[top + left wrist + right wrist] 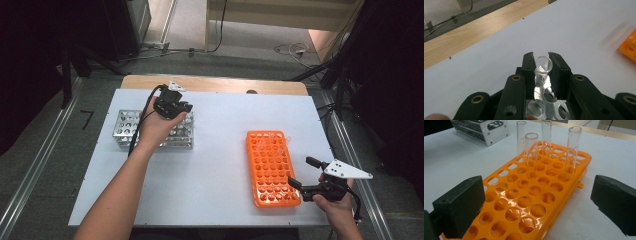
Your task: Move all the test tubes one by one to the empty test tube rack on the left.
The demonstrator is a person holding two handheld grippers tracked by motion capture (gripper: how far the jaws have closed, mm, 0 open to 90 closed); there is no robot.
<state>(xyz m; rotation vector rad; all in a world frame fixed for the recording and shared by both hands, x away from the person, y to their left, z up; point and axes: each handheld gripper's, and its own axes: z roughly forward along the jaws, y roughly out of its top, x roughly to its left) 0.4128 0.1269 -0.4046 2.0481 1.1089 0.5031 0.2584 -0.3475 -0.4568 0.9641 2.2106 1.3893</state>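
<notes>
Glass catches the light as we clamp a clear test tube (543, 65) between the jaws of our left gripper (172, 106), its open mouth just above the metal rack (125, 131) at the table's ten o'clock. Holes of that rack show right beneath the tube in the left gripper view. At four o'clock on the white table (215, 165) sits an orange rack (270, 167), four empty tubes (573, 150) standing upright at its far end. Just beside its near corner, at five o'clock, we hold our right gripper (304, 172) with jaws spread wide and nothing between them.
</notes>
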